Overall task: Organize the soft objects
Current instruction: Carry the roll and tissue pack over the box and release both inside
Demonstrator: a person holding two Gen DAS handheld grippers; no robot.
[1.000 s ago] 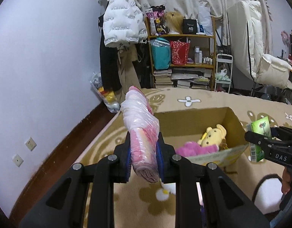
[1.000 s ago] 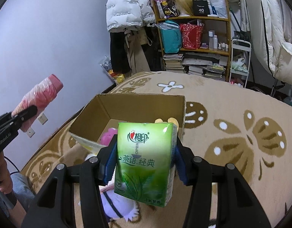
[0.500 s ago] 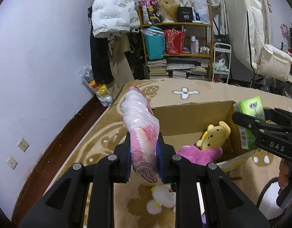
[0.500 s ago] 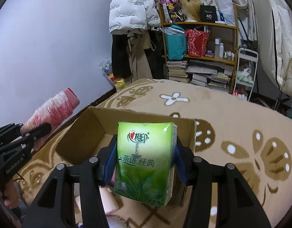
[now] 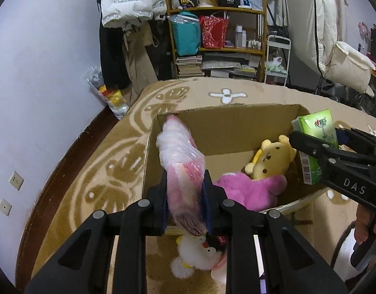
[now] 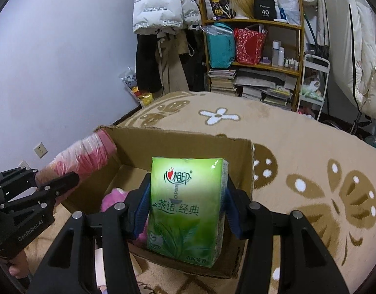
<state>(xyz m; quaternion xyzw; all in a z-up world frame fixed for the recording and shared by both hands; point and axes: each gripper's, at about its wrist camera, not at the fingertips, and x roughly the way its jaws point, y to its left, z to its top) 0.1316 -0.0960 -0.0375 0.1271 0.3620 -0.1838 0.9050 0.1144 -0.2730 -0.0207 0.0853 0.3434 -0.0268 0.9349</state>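
1. Nearest, the left gripper (image 5: 185, 203) is clamped on a pink plastic-wrapped roll (image 5: 181, 161), whose long axis is pointed forward and up over the near-left corner of the cardboard box (image 5: 227, 125).
2. Beyond, the right gripper (image 6: 185, 210) is closed on an upright green tissue pack (image 6: 186, 208), held above the box's near wall.
3. Farther in, a yellow plush (image 5: 271, 156) and a pink plush (image 5: 249, 188) are seen lying inside; the open space is judged directly below both loads.

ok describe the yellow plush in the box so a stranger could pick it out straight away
Find the open brown cardboard box on the beige patterned rug. Inside, toward its right end, the yellow bear-like plush toy lies on a magenta plush toy. It is the only yellow thing in the box, with a small stitched face.
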